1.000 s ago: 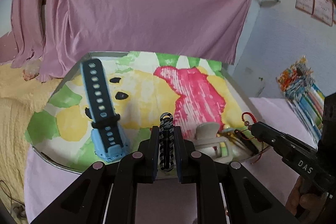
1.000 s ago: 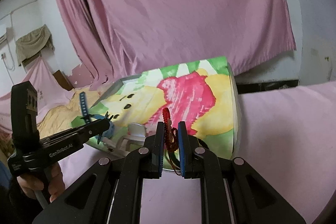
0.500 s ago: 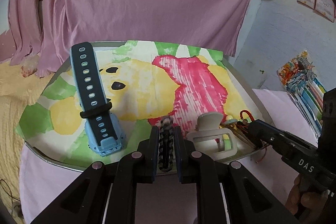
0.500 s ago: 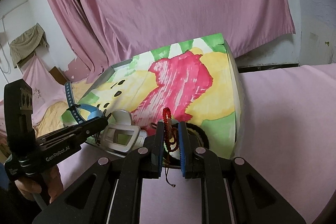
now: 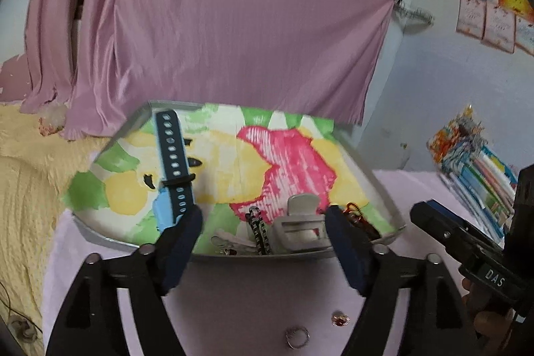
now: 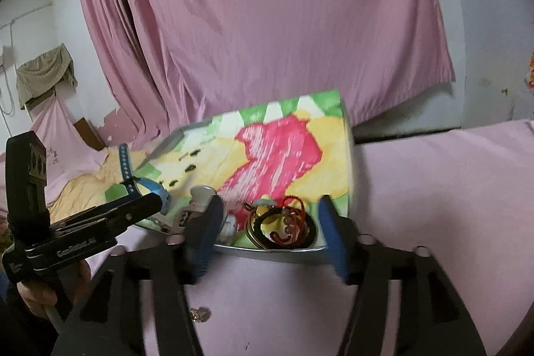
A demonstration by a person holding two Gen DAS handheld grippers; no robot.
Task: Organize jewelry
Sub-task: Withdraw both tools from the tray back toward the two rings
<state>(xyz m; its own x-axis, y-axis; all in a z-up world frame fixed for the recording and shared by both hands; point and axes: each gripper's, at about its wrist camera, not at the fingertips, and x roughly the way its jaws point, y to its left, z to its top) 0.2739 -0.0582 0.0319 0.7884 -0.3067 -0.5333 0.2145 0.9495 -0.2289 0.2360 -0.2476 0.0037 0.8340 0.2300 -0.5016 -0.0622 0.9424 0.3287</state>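
A metal tray [image 5: 110, 244] lined with a bright painted sheet sits on the pink cloth. My left gripper [image 5: 263, 242] is open and empty at the tray's near edge. In front of it lie a black-and-white braided band [image 5: 257, 231], a grey hair claw [image 5: 300, 222] and a blue watch [image 5: 173, 175]. My right gripper [image 6: 268, 234] is open and empty too. A red beaded cord [image 6: 290, 222] lies on dark bangles [image 6: 260, 231] in the tray's near corner [image 6: 283, 252].
A small ring [image 5: 297, 337] and a stud [image 5: 339, 319] lie on the pink cloth below the left gripper; a small trinket [image 6: 200, 314] lies below the right one. A stack of books [image 5: 477, 169] stands at the right. A pink curtain hangs behind.
Both grippers have opened. The left one let go of the braided band and the right one let go of the red cord; both pieces now lie in the tray.
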